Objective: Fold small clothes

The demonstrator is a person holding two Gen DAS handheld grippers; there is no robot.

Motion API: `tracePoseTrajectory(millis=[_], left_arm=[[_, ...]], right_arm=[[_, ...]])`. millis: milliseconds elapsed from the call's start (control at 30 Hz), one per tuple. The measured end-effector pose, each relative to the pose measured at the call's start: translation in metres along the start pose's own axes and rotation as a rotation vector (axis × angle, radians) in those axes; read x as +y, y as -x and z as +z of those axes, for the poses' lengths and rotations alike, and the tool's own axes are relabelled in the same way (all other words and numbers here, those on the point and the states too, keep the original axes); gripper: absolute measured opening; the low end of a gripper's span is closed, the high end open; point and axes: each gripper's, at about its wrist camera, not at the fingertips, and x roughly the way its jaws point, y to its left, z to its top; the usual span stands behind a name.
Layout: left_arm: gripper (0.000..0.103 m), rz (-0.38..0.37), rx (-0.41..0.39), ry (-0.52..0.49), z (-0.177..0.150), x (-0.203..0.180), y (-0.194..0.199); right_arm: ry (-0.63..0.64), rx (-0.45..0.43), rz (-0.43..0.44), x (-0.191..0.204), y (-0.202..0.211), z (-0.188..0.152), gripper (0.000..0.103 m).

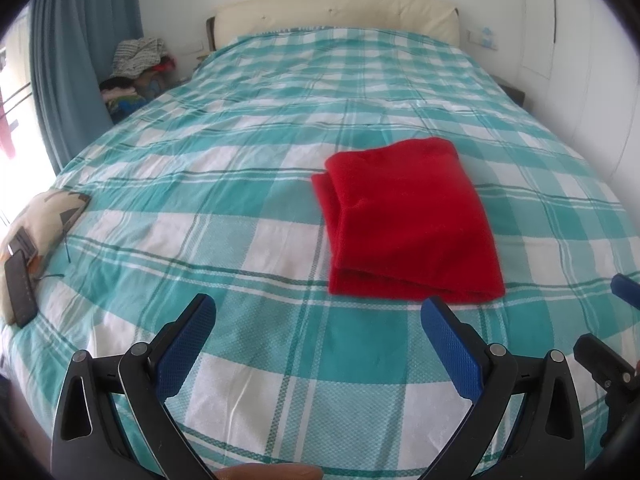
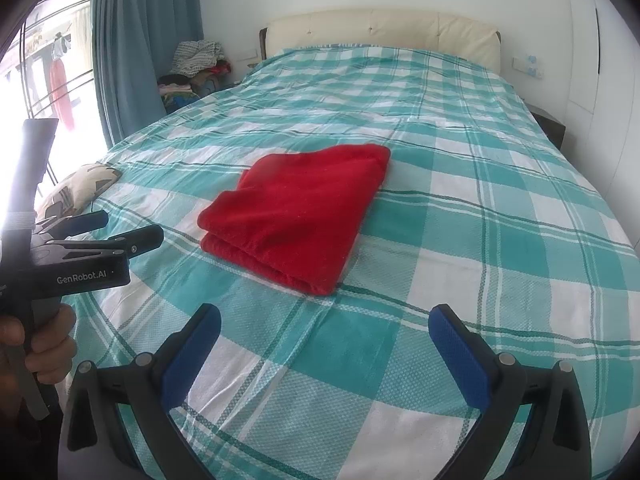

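Observation:
A red cloth [image 1: 408,224] lies folded into a thick rectangle on the teal and white checked bedspread [image 1: 248,168]. My left gripper [image 1: 318,312] hovers open just in front of its near edge, touching nothing. In the right wrist view the same red cloth [image 2: 296,212] sits ahead and slightly left, and my right gripper [image 2: 324,324] is open and apart from it. The left gripper [image 2: 120,228] shows at the left edge of that view, held by a hand [image 2: 44,344]. The right gripper's fingertips [image 1: 626,292] peek in at the far right of the left wrist view.
A patterned cushion [image 1: 44,220] with a dark phone-like slab [image 1: 20,292] lies at the bed's left edge. A pile of clothes [image 1: 136,72] stands beside the cream headboard [image 1: 336,12]. Blue curtain [image 2: 140,40] and window on the left; white wall on the right.

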Motion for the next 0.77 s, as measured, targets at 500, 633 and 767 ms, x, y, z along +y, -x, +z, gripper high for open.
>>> tracePoseTrajectory(millis=[500, 633, 767], left_arm=[[0.103, -0.007, -0.003, 0.026, -0.0017, 0.0026, 0.0004], [0.103, 0.006, 0.002, 0.032, -0.0025, 0.0037, -0.0014], [0.103, 0.019, -0.006, 0.028, -0.0023, 0.0039, 0.0004]], right_arm=[[0.01, 0.002, -0.019, 0.0009, -0.0012, -0.001, 0.102], [0.01, -0.001, -0.019, 0.001, -0.0013, -0.001, 0.102], [0.009, -0.002, -0.019, 0.0004, -0.0009, 0.0004, 0.102]])
